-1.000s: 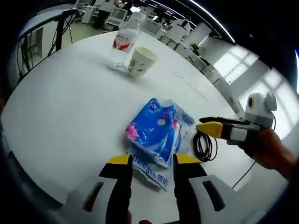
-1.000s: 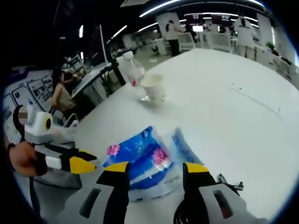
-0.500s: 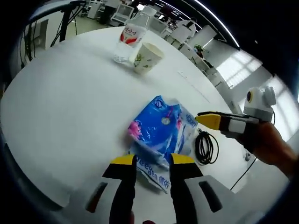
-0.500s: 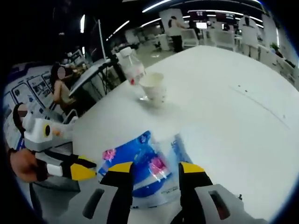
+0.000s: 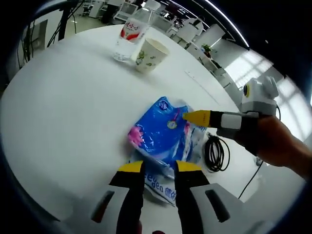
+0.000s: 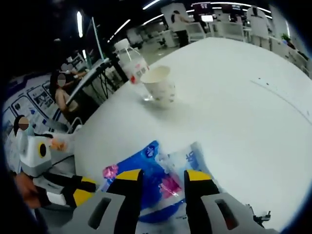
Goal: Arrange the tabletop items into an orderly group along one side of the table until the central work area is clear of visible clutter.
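- The blue tissue pack (image 5: 165, 134) lies flat on the white desk (image 5: 63, 112), near the edge where the person stands.
- In the left gripper view, the left gripper (image 5: 159, 167) sits at 6 o'clock. Its yellow-tipped fingers (image 5: 130, 167) are a little apart, with the near edge of the pack between them. I cannot tell if they touch it.
- In that view, the right gripper (image 5: 195, 117) comes in from 3 o'clock, held by a hand (image 5: 273, 146). Its yellow tip lies over the pack.
- In the right gripper view, the right gripper's fingers (image 6: 128, 175) stand a little apart over the blue tissue pack (image 6: 151, 168). I cannot tell if they press it.
- The left gripper (image 6: 80, 187) shows there at 8 o'clock, just beside the pack.
- A paper cup (image 5: 148, 53) and a water bottle (image 5: 129, 34) stand close together at 12 o'clock, well apart from the pack.
- A black cable (image 5: 214, 153) lies coiled just beside the pack, at 4 o'clock.
- People (image 6: 61, 97) sit past the desk in the right gripper view.
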Action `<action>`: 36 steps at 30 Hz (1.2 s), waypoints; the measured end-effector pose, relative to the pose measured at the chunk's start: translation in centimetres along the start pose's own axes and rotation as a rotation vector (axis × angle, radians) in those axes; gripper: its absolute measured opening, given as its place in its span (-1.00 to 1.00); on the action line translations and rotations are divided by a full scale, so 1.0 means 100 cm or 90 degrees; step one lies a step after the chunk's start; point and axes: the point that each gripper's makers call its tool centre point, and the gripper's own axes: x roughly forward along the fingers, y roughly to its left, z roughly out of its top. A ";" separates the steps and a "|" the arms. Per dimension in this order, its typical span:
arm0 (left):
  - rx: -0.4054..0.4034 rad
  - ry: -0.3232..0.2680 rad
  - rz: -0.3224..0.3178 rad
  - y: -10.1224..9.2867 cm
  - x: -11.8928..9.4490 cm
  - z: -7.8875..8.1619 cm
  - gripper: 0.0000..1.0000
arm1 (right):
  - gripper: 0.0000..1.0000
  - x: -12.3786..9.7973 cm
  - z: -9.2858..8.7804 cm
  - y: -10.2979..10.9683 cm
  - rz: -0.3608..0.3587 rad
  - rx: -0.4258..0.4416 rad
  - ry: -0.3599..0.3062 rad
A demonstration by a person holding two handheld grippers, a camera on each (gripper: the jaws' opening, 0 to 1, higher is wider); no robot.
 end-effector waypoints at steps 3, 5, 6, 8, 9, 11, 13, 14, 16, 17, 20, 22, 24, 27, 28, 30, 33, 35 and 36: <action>-0.002 0.004 -0.003 0.001 0.002 -0.001 -0.58 | -0.45 0.004 0.001 -0.003 -0.006 0.005 -0.002; 0.000 0.005 -0.003 0.001 0.004 -0.001 -0.59 | -0.50 0.004 0.002 -0.002 -0.008 0.007 -0.006; 0.000 0.005 -0.004 0.001 0.004 -0.001 -0.59 | -0.50 0.004 0.002 -0.002 -0.009 0.010 -0.006; 0.005 0.007 0.000 0.002 0.005 -0.002 -0.64 | -0.55 0.003 0.002 -0.002 -0.015 0.018 -0.008; 0.009 0.008 0.002 0.003 0.006 -0.002 -0.72 | -0.59 0.000 0.001 -0.001 -0.019 0.021 -0.008; 0.019 0.010 0.007 0.005 0.007 -0.002 -0.93 | -0.69 -0.001 -0.002 -0.003 -0.024 0.024 -0.004; 0.028 0.000 0.004 0.005 0.006 0.004 -1.00 | -0.86 -0.002 -0.004 -0.004 -0.026 0.022 -0.009; 0.032 -0.002 0.001 0.005 0.005 0.006 -1.00 | -0.90 -0.002 -0.005 -0.004 -0.026 0.024 -0.011; 0.037 -0.004 0.001 0.006 0.004 0.008 -1.00 | -0.93 -0.008 -0.006 0.001 -0.026 0.037 -0.027; 0.035 -0.004 0.001 0.008 0.003 0.009 -1.00 | -0.94 -0.008 -0.007 0.000 -0.026 0.039 -0.028; 0.033 0.000 -0.001 0.008 0.001 0.007 -1.00 | -0.95 -0.011 -0.004 -0.002 -0.026 0.035 -0.034; 0.037 0.002 -0.002 0.008 -0.001 0.006 -1.00 | -0.96 -0.013 -0.004 -0.005 -0.028 0.033 -0.037; 0.041 0.003 -0.003 0.008 -0.003 0.006 -1.00 | -0.96 -0.018 -0.006 -0.002 -0.030 0.038 -0.047; 0.047 0.002 -0.004 0.007 -0.008 0.007 -1.00 | -0.97 -0.022 -0.008 -0.003 -0.038 0.050 -0.059; 0.050 0.002 -0.004 0.007 -0.009 0.007 -1.00 | -0.97 -0.024 -0.013 0.000 -0.041 0.052 -0.064; 0.052 0.003 -0.006 0.007 -0.011 0.006 -1.00 | -0.97 -0.026 -0.015 -0.001 -0.048 0.063 -0.071; 0.056 0.005 -0.009 0.006 -0.013 0.005 -1.00 | -0.97 -0.034 -0.025 0.000 -0.058 0.085 -0.087; 0.060 0.003 -0.013 0.005 -0.015 0.006 -1.00 | -0.97 -0.040 -0.031 0.004 -0.063 0.098 -0.095; 0.063 0.003 -0.013 0.005 -0.015 0.007 -1.00 | -0.97 -0.042 -0.033 0.004 -0.066 0.104 -0.098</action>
